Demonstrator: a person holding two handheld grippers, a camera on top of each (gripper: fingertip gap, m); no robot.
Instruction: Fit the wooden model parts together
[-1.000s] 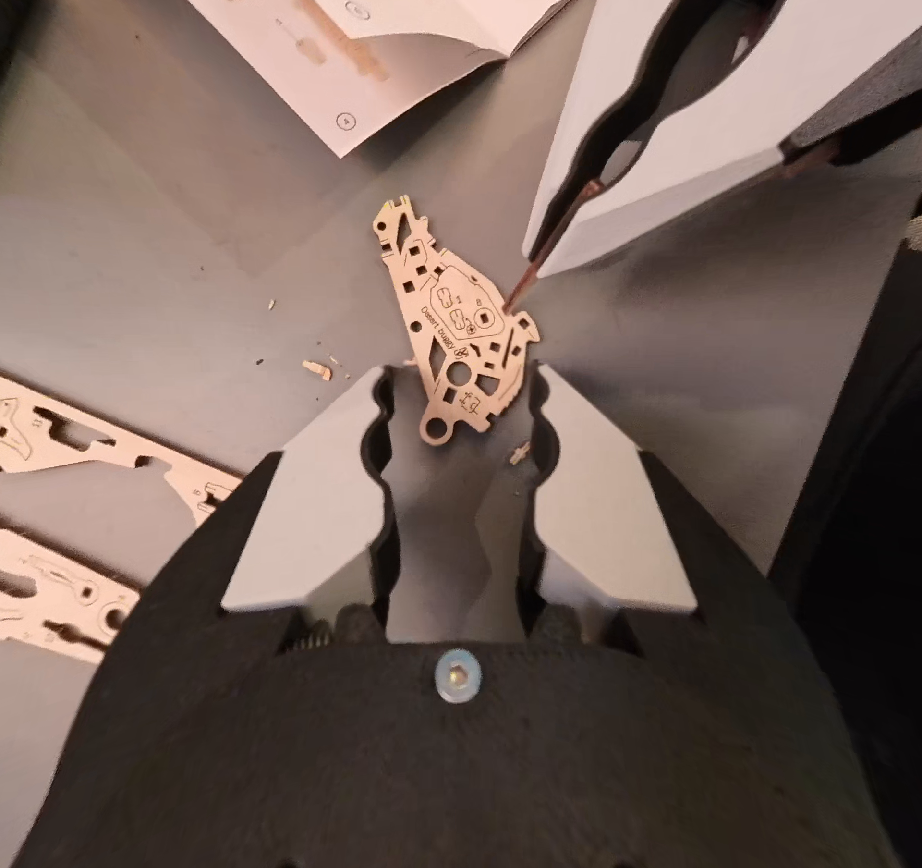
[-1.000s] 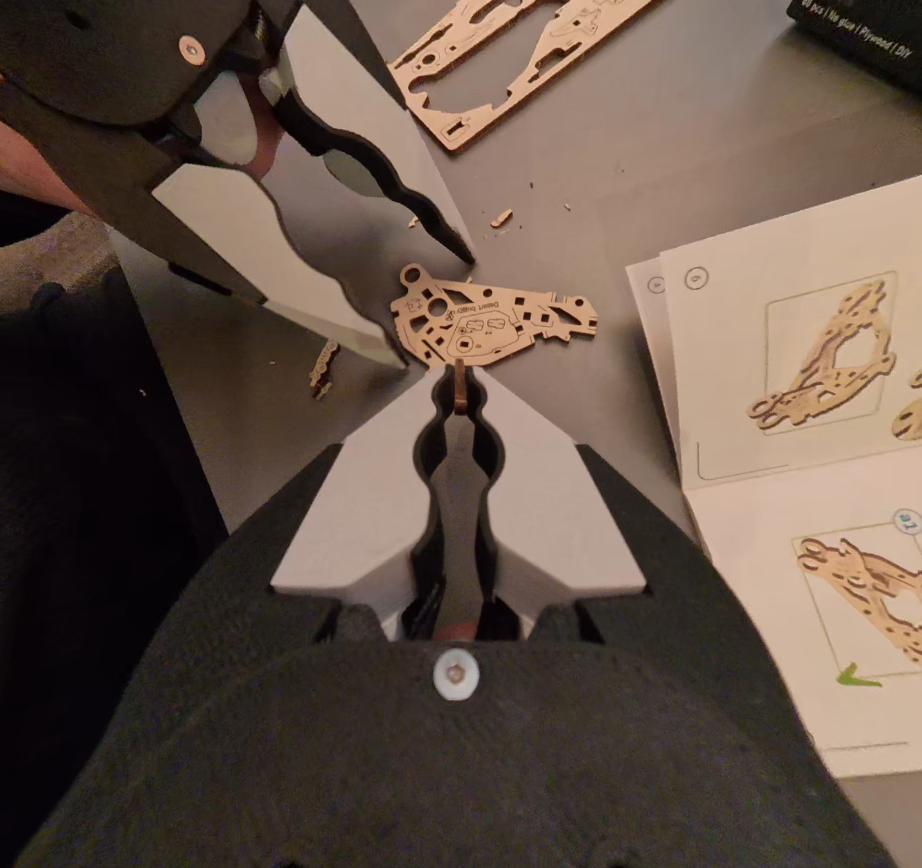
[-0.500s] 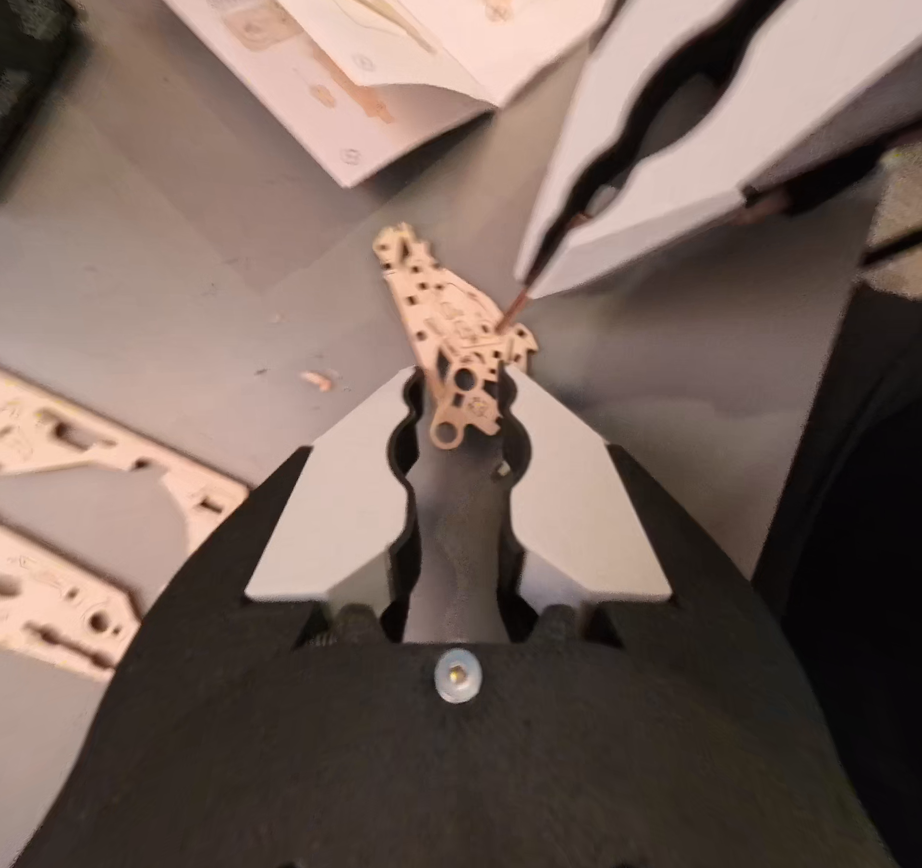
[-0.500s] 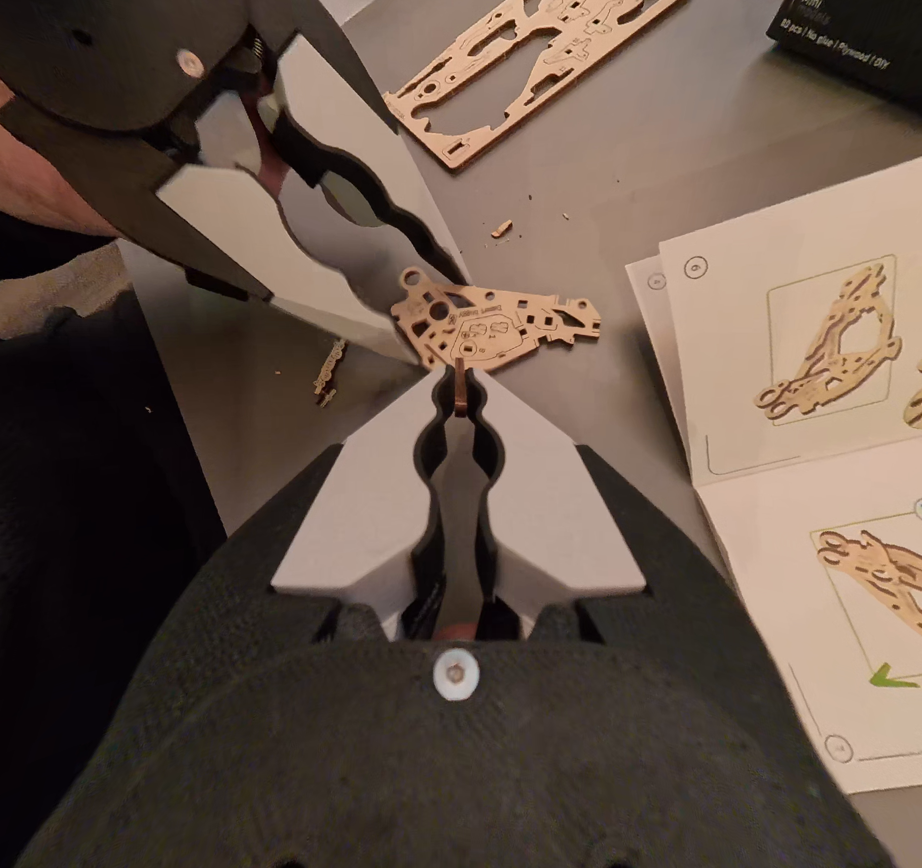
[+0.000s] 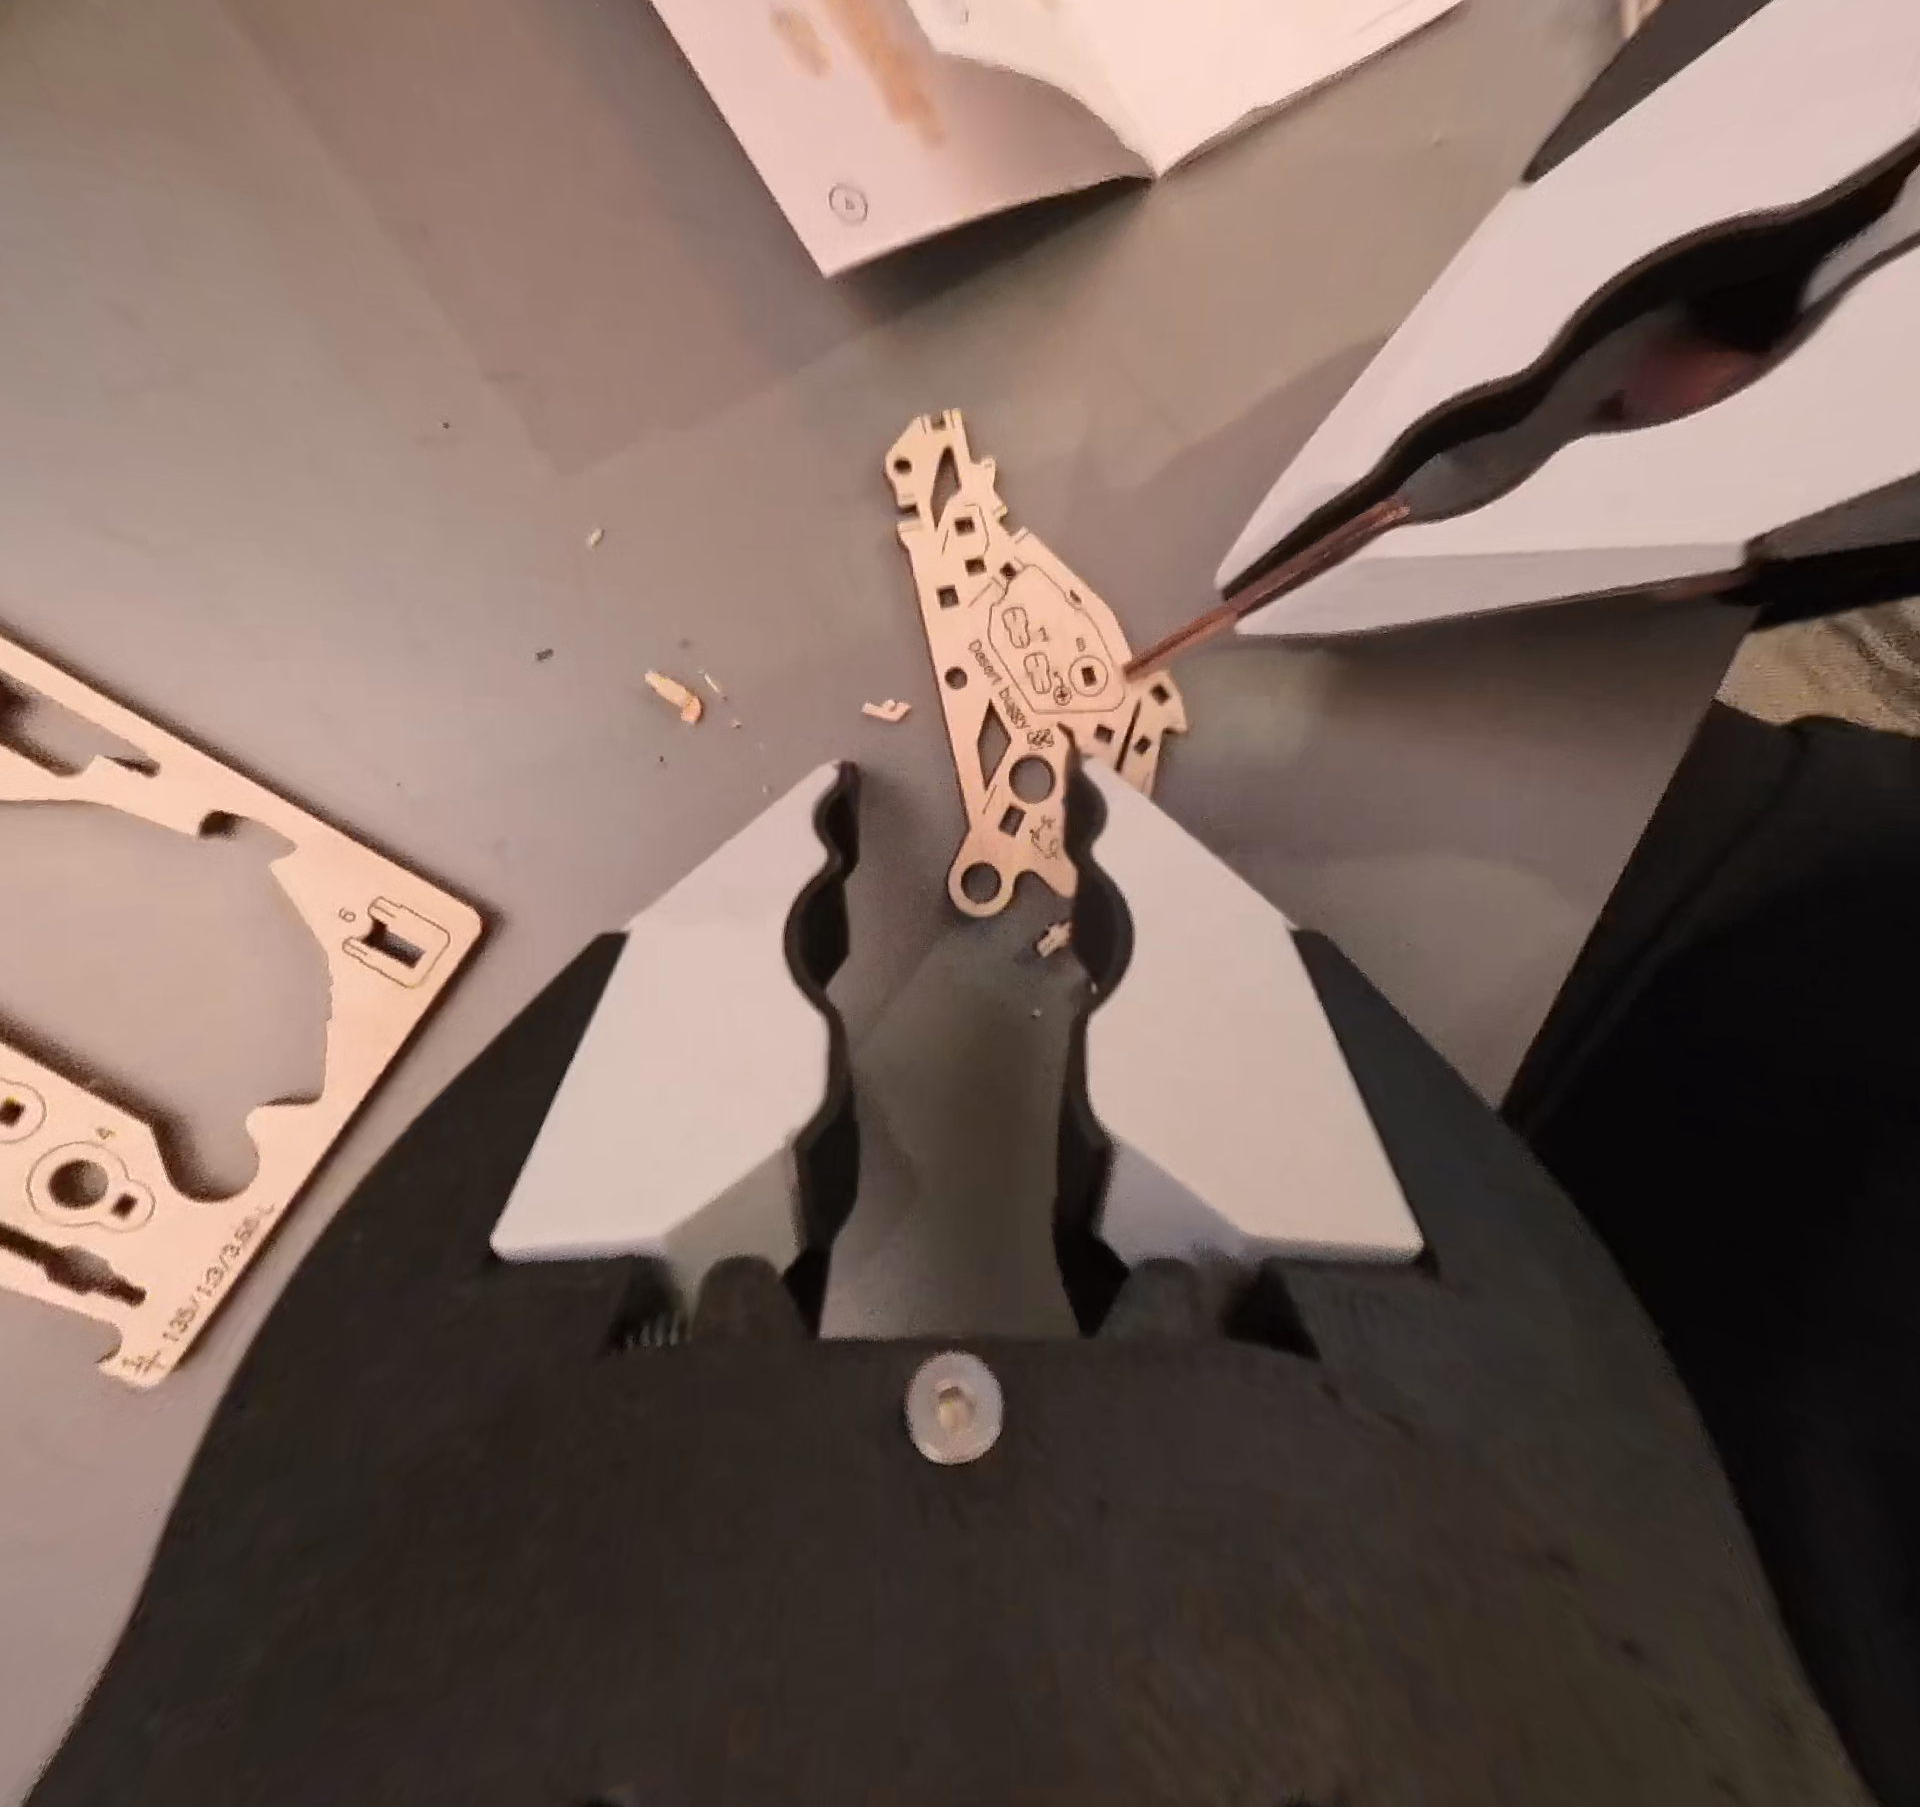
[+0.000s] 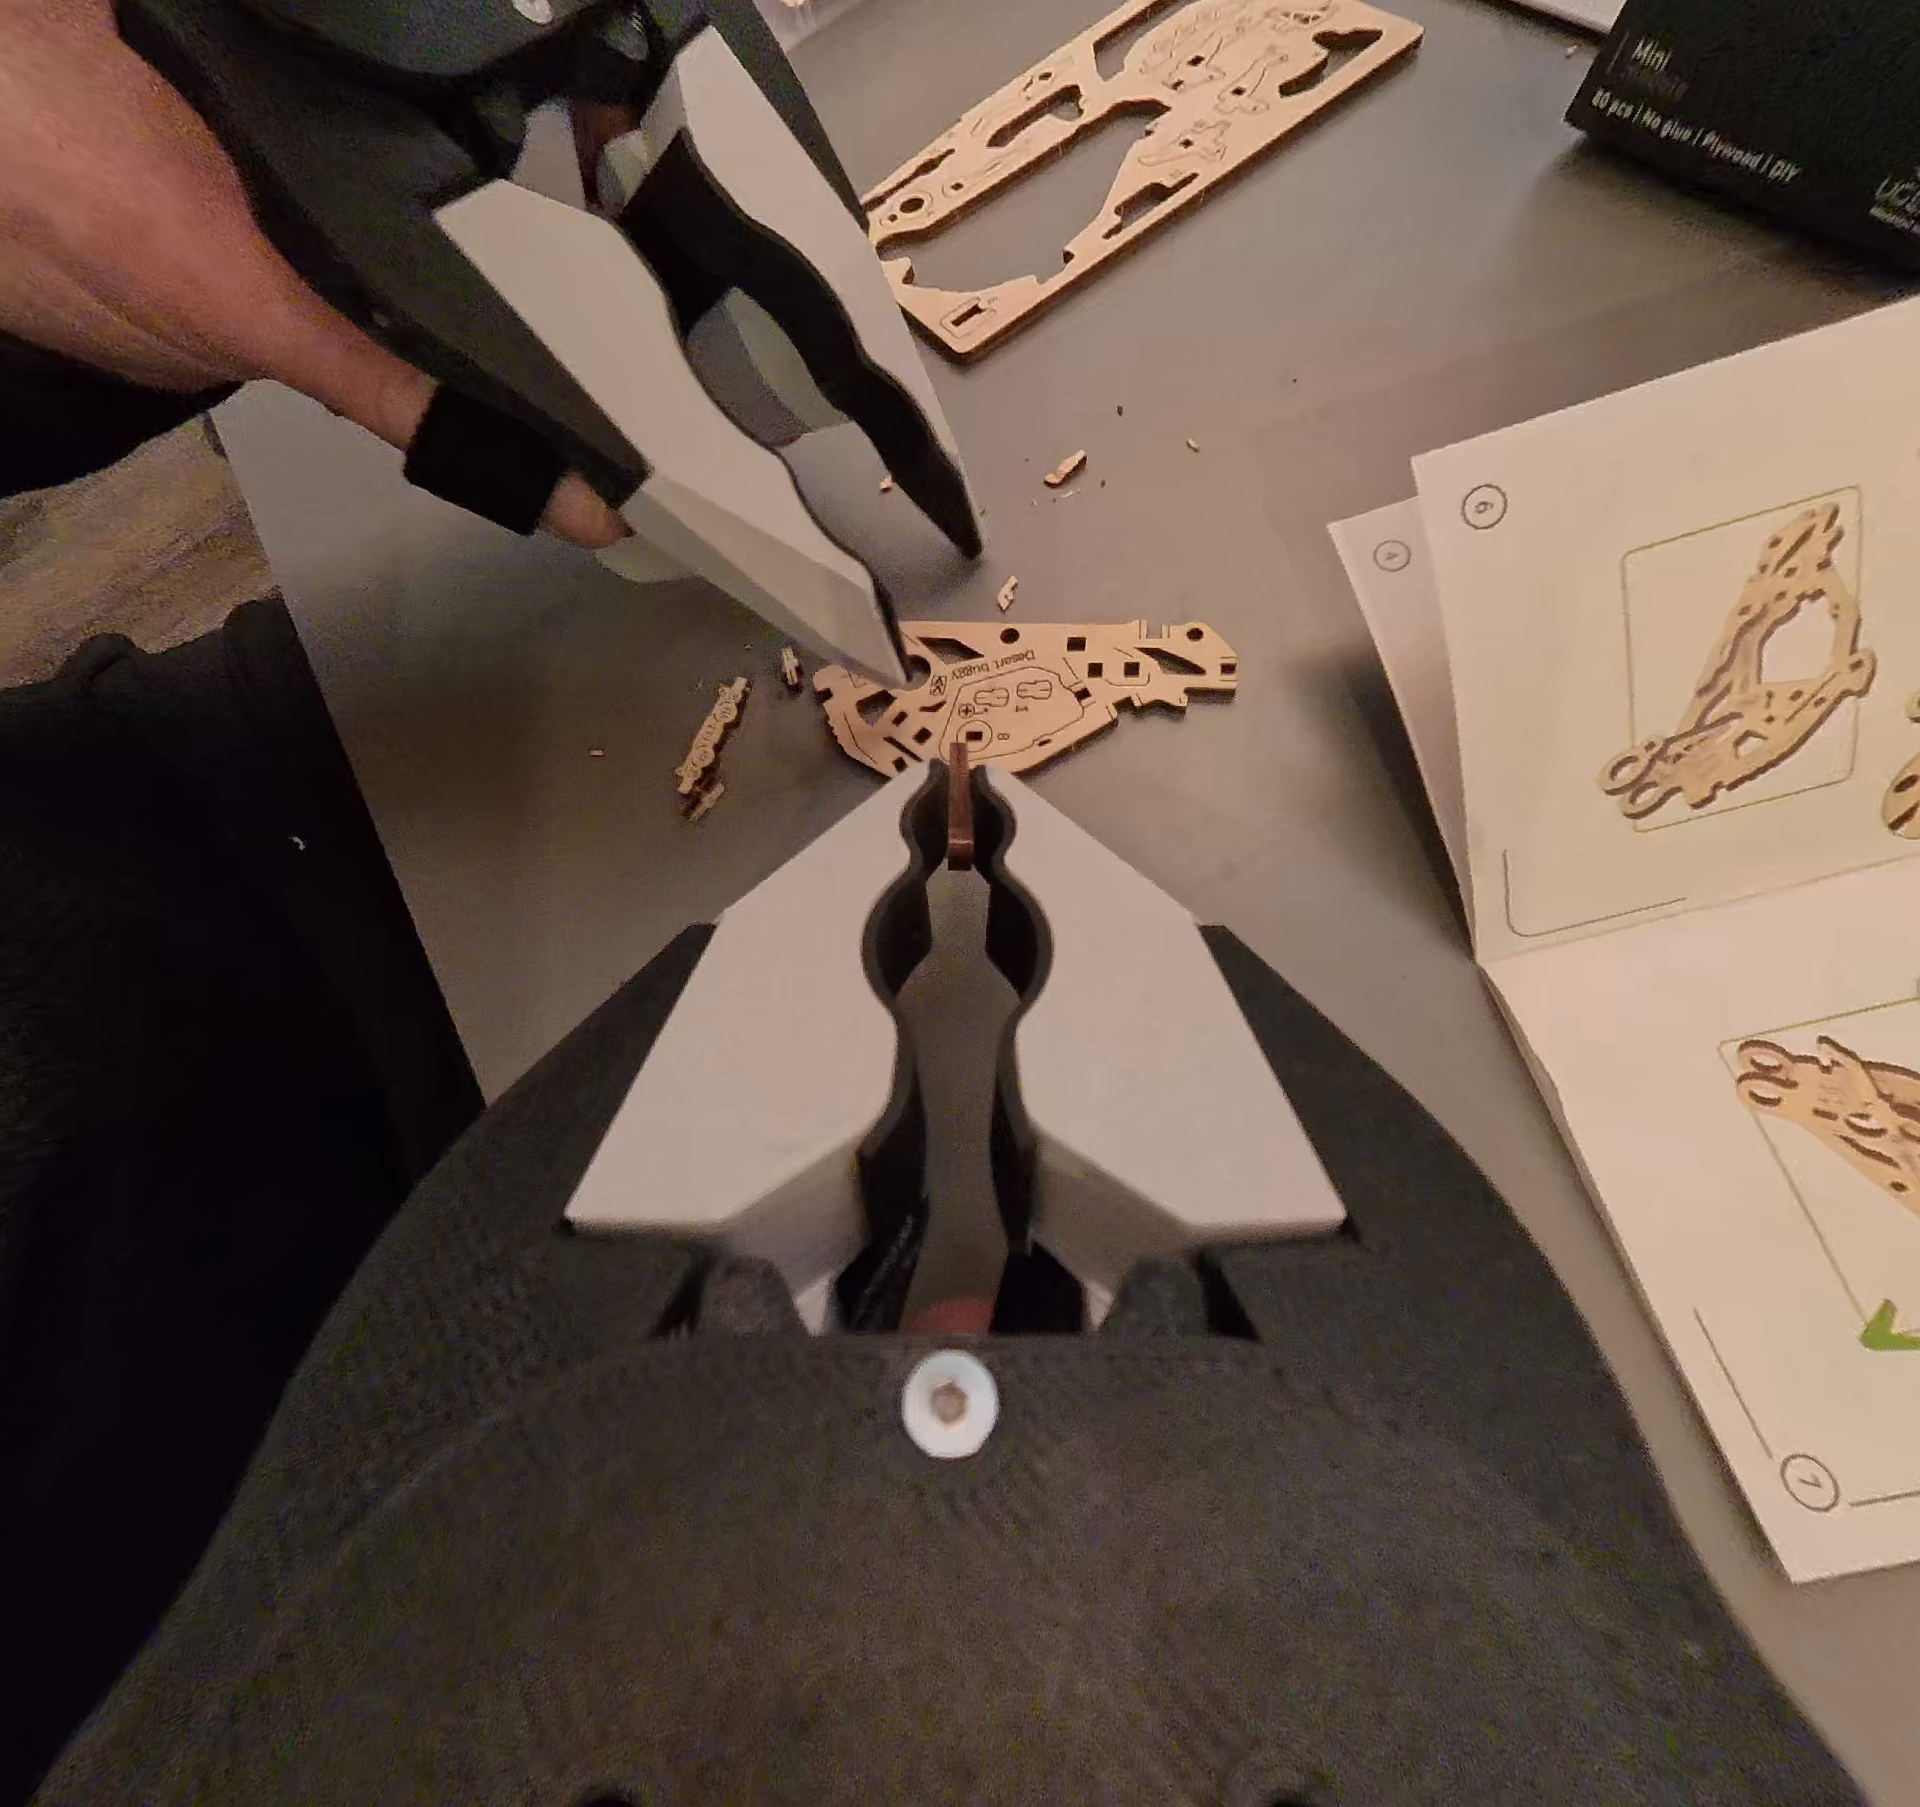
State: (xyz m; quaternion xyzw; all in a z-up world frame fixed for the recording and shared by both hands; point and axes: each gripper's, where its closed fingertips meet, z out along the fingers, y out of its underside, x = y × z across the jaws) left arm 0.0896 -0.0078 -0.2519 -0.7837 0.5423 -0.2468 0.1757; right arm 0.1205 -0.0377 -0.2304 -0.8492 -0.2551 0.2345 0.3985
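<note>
A flat, pale wooden body part (image 5: 1023, 656) with many slots lies on the grey table (image 5: 364, 407). My left gripper (image 5: 961, 775) is open over its ringed end. Its right fingertip (image 5: 1086, 791) sits on the part's edge, and its left fingertip is off the part. The right wrist view shows that fingertip (image 6: 883, 651) pressing down on the part (image 6: 1049, 692). My right gripper (image 6: 958, 783) is shut on a small thin dark wooden piece (image 6: 961, 822), held edge-on. The piece's tip (image 5: 1184, 645) touches the part beside the round marked slot.
An open instruction booklet (image 5: 1039, 43) (image 6: 1662, 822) lies beyond the part. Punched-out wooden sheets (image 5: 208, 1030) (image 6: 1143, 147) lie to the side. A black box (image 6: 1766, 64) stands at the far right. A small loose wooden strip (image 6: 712, 749) and chips lie near the table edge (image 6: 343, 718).
My left gripper narrowed around the part's ringed end half a second ago and has opened wide again. The part has turned a little on the table. My right gripper still holds its piece against the part.
</note>
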